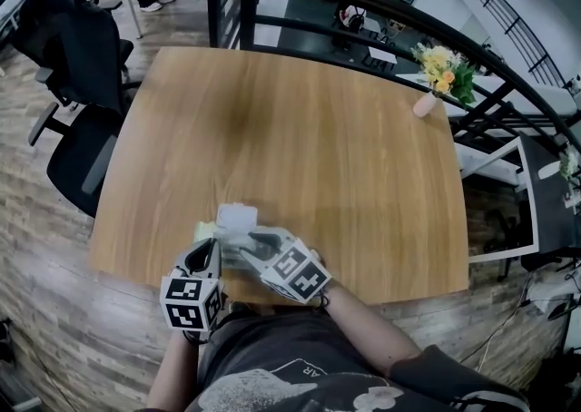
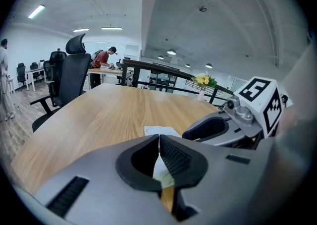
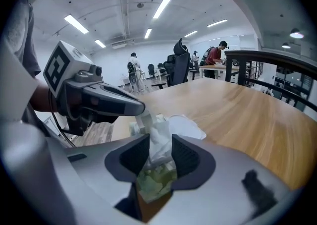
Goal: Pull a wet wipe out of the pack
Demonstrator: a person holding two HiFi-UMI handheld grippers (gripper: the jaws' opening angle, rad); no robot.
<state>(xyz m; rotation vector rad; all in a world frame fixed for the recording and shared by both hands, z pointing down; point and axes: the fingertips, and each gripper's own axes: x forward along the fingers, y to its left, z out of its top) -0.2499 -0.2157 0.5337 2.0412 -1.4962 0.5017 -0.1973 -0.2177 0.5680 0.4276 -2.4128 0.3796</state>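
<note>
The wet wipe pack [image 1: 211, 231] lies near the front edge of the wooden table [image 1: 300, 138], pale green with a white flap [image 1: 238, 216] folded back. My left gripper [image 1: 214, 245] is at its left end. In the left gripper view the jaws [image 2: 158, 140] are closed together on a thin edge of the pack [image 2: 161, 173]. My right gripper [image 1: 240, 243] reaches in from the right. A crumpled white wipe [image 3: 159, 137] stands up out of the pack [image 3: 156, 185] and fills the narrow gap between my right gripper's [image 3: 157, 143] pads.
A small vase of yellow flowers [image 1: 441, 74] stands at the table's far right corner. Black office chairs [image 1: 82, 65] are to the left and a dark railing [image 1: 363, 6] runs behind. People stand at desks far off [image 2: 103, 60].
</note>
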